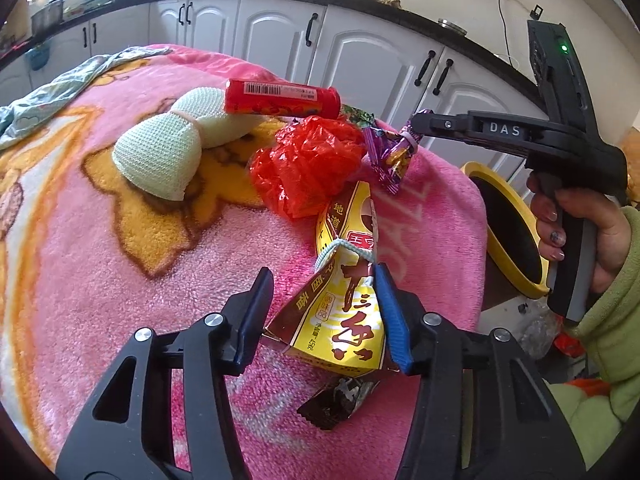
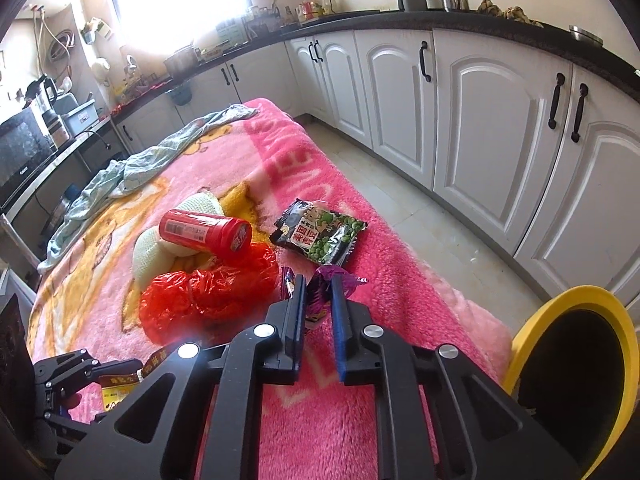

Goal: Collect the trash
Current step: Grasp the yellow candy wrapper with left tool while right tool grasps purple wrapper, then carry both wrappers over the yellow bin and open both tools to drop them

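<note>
My left gripper [image 1: 322,300] is closed on a yellow and brown snack packet [image 1: 340,312], which stands up off the pink blanket [image 1: 120,280]. My right gripper [image 2: 318,296] is shut on a purple candy wrapper [image 2: 320,284], also seen in the left wrist view [image 1: 390,156], held above the blanket near its right edge. A crumpled red plastic bag [image 1: 308,164] [image 2: 208,292], a red canister [image 1: 280,98] [image 2: 204,234] and a green pea snack bag [image 2: 320,234] lie on the blanket. A dark wrapper [image 1: 340,400] lies under my left gripper.
A yellow-rimmed bin [image 2: 576,372] [image 1: 508,232] stands off the blanket's right edge. A pale green knitted pouch [image 1: 168,148] and a crumpled cloth [image 2: 132,172] lie on the blanket. White kitchen cabinets [image 2: 480,120] run behind.
</note>
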A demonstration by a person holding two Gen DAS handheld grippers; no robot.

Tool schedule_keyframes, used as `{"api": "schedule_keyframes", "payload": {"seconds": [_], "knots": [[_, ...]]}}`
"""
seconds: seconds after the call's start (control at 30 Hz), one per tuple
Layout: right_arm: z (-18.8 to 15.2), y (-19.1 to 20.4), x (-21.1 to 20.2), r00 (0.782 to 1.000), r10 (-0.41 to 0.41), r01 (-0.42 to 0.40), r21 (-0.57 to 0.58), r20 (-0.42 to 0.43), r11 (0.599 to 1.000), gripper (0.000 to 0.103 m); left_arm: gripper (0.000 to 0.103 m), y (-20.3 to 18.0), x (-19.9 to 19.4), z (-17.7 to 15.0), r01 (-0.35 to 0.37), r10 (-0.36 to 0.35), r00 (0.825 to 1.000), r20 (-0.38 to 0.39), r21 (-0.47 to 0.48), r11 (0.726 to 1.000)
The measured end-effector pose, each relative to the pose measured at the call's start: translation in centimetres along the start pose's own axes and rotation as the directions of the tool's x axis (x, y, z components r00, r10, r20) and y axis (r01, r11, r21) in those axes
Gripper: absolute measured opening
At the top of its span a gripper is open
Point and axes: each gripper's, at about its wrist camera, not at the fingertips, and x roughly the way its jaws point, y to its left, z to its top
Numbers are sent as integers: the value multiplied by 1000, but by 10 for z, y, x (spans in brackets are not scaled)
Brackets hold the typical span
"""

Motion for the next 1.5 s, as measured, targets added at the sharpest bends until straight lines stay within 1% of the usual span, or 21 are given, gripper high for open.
{"api": "schedule_keyframes", "payload": {"seconds": [0.43, 0.77, 1.03, 1.5], "knots": [[-1, 1, -47, 998, 21, -21, -7, 66, 1000, 12, 43, -16, -23, 13, 23, -24, 998, 61, 21, 1000], [-3, -4, -83, 993, 8, -6, -23, 115, 1000, 12, 43, -41, -32, 25, 38, -43, 995, 93, 59, 998], [-11, -25, -113, 989, -16, 16, 4, 147, 1000, 12, 43, -60, -30, 33, 49, -57, 993, 101, 86, 995], [-27, -71, -163, 976, -66, 46, 98, 209, 994, 12, 43, -104, -20, 51, 84, -100, 989, 109, 143, 986]]}}
